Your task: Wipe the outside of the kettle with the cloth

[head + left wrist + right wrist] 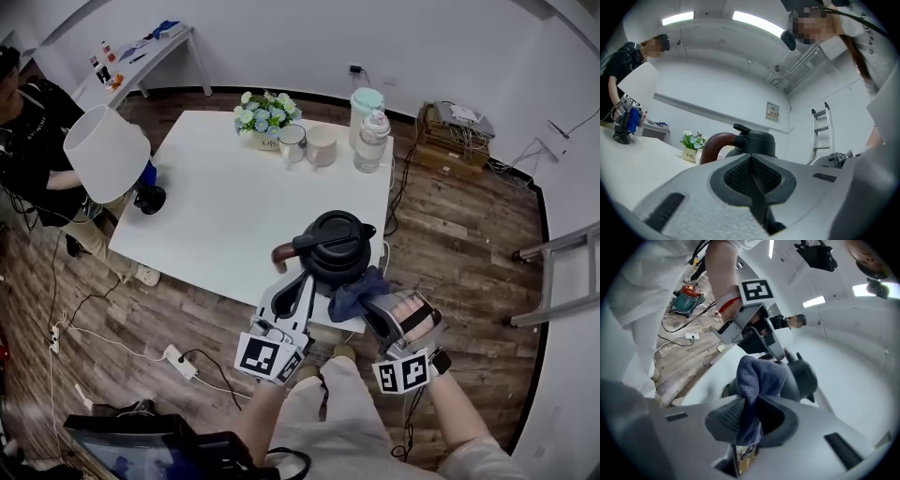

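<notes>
At the near edge of the table (225,206), my right hand-held gripper (378,306), clamped on the blue cloth (354,292), holds it against the black kettle (335,246); my left hand-held gripper (300,281), jaws together, angles in beside the handle (281,255).

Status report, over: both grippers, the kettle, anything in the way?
Left gripper shut, empty, beside kettle. Right gripper shut on cloth, cloth at kettle's side. No obstruction seen.

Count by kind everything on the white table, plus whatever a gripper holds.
Kettle: 1
Cloth: 1
Cups: 2
Jug: 1
Bottle: 1
Flower pot: 1
Lamp: 1
Total: 8
</notes>
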`<move>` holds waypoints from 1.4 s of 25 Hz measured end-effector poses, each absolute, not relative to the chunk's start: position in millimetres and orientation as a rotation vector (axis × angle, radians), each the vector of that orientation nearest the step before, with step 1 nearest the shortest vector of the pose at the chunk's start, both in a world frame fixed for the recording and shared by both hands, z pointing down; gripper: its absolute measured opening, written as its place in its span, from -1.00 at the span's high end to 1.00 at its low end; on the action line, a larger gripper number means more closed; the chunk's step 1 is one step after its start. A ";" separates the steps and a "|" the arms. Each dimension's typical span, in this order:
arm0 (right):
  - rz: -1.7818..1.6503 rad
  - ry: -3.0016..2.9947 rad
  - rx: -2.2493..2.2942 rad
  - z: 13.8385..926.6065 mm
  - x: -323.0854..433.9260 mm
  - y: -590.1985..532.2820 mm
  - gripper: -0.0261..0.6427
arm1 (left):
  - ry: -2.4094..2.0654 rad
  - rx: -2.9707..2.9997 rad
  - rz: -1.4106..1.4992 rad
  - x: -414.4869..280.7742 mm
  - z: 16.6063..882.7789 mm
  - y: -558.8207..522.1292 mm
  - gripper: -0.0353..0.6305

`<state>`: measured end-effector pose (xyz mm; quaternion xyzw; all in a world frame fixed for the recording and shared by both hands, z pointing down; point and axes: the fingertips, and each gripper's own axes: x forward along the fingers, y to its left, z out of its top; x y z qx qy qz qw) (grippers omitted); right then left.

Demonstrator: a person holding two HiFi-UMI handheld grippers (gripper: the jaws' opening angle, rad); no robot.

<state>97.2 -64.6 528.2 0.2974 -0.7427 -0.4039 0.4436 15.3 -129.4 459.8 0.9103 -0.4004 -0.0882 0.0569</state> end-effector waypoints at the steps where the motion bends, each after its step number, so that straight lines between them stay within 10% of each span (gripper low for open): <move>1: -0.980 -1.847 0.717 539.3 97.9 -63.9 0.77 | -1.219 2.764 -0.264 15.4 459.7 -128.9 0.88; 15: -0.736 -1.892 0.577 577.0 119.9 -46.9 0.77 | -1.253 2.801 -0.221 18.1 462.4 -128.6 0.88; 27: -0.982 -2.066 0.984 333.0 94.4 -107.0 0.77 | -1.265 2.772 -0.189 19.5 466.0 -125.7 0.88; 35: 0.435 -2.791 0.602 313.6 43.8 -135.4 0.77 | -1.260 2.736 -0.159 21.4 467.0 -125.3 0.88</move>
